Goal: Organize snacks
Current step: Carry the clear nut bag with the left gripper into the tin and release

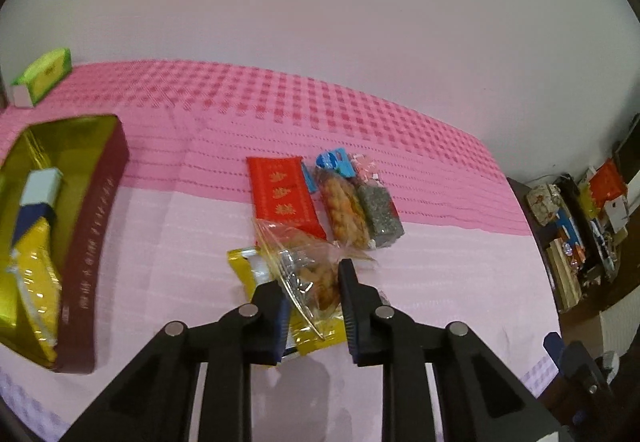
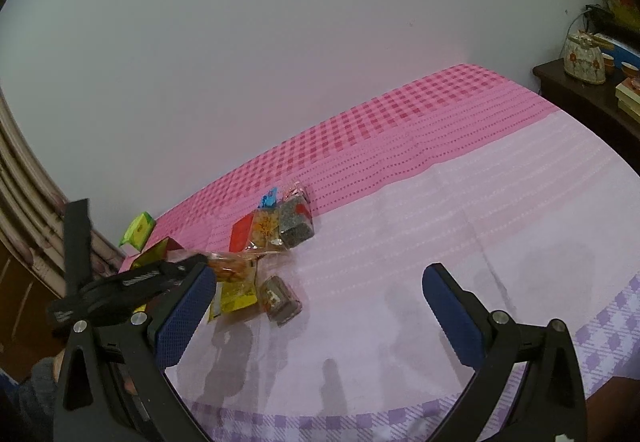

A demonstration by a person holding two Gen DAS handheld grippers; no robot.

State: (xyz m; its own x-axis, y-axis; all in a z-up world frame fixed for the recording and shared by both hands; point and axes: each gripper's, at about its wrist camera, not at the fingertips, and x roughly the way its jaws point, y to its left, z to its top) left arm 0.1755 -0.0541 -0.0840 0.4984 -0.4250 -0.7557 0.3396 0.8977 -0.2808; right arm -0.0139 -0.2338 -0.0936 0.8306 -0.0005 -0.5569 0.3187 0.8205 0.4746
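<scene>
My left gripper [image 1: 310, 284] is shut on a clear packet of orange fried snacks [image 1: 310, 274], held just above a yellow packet [image 1: 316, 334] on the pink cloth. A red packet [image 1: 286, 198], a twisted-snack packet [image 1: 344, 210] and a grey seed bar [image 1: 380, 216] lie beyond. A dark red box with gold lining [image 1: 94, 242] at left holds a yellow packet and a white-blue box. My right gripper [image 2: 320, 306] is open and empty above the cloth. In its view the held packet [image 2: 232, 268], the yellow packet [image 2: 236, 292] and a brown bar [image 2: 280, 300] show at left.
A green carton [image 1: 44, 76] stands at the far left of the table. A white wall lies behind. A dark side table [image 2: 584, 94] with a patterned bag and clutter stands right of the table. The table's right edge [image 1: 536, 242] curves down.
</scene>
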